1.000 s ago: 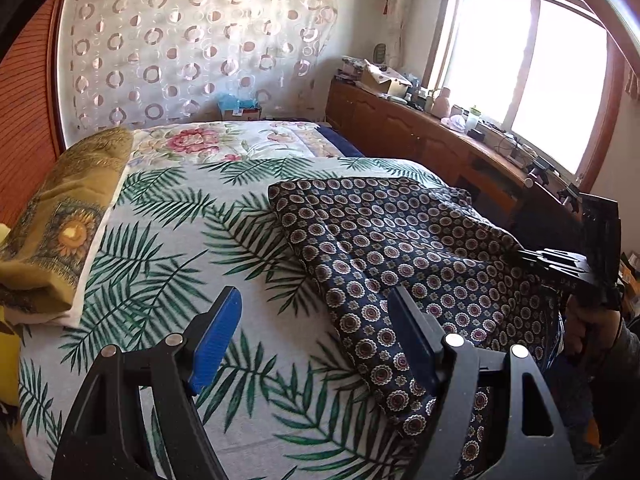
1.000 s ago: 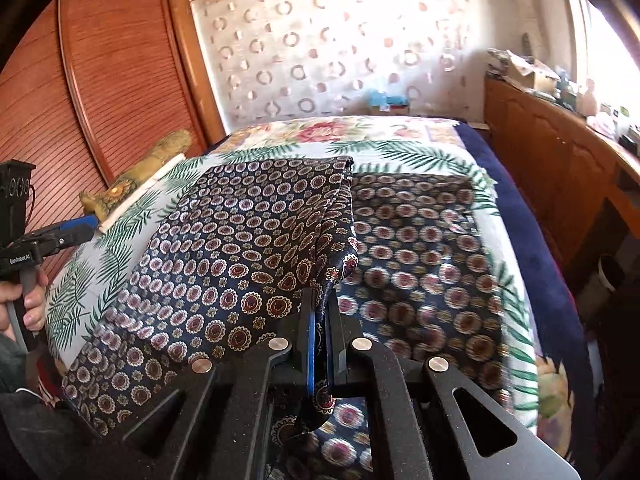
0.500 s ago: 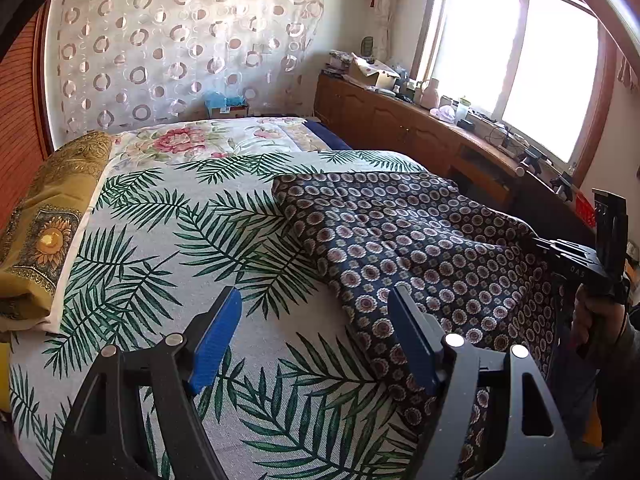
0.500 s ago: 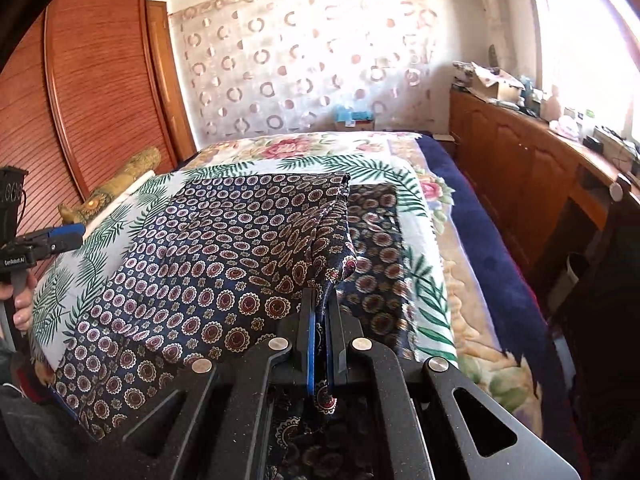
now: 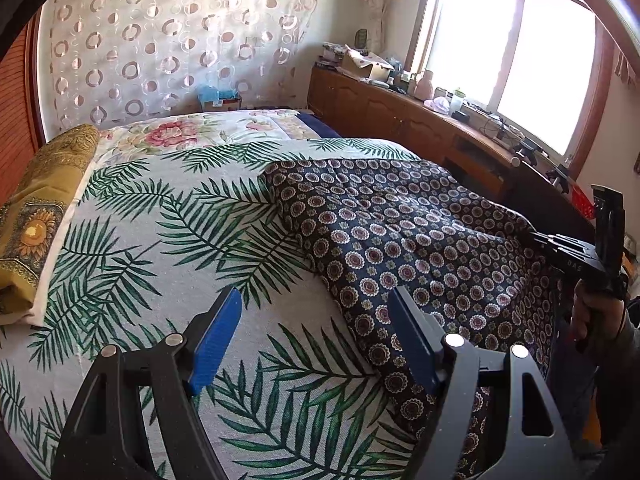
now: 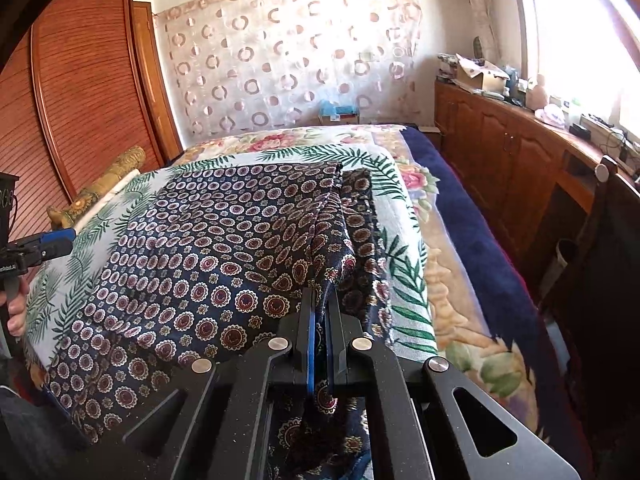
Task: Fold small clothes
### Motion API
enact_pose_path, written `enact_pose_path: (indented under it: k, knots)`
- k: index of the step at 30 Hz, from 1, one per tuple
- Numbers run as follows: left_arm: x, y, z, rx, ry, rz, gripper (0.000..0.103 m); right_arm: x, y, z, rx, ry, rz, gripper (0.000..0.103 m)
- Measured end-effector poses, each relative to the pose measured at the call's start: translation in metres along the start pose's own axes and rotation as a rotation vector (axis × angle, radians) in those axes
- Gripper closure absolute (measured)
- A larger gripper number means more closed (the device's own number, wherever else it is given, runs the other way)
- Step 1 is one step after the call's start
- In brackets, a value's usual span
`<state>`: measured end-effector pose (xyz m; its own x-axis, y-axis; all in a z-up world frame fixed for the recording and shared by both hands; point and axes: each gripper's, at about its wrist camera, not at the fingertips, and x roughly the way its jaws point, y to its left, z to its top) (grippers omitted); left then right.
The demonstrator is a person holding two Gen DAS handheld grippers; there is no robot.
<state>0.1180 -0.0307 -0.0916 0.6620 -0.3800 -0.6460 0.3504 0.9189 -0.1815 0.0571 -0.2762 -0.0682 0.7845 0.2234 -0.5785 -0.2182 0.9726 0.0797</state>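
Pinching: right gripper (image 6: 318, 312) clenched on the patterned garment's (image 6: 208, 248) edge fold.
Released: left gripper (image 5: 314, 336) gaping over the leaf bedspread (image 5: 168, 248), empty.
Garment: spread on the bed, near edge draped out of sight.
Hidden: the fold's underlayer mostly covered.

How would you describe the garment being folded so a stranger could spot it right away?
Look at the bed with its palm-leaf cover. On the window side lies the dark navy garment, pinched by the right gripper. Only it carries rows of small round medallions.
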Motion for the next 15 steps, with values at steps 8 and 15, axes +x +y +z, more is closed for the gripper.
enact_pose_path:
  k: [8,15]
  knots:
    - [0.022,-0.003,0.007,0.012,0.034,-0.022,0.027,-0.005,0.0,0.002,-0.01,0.011,-0.004,0.1]
    - [0.049,-0.001,0.027,-0.027,0.057,-0.066,0.029,-0.012,-0.003,0.017,-0.042,-0.034,-0.07,0.067]
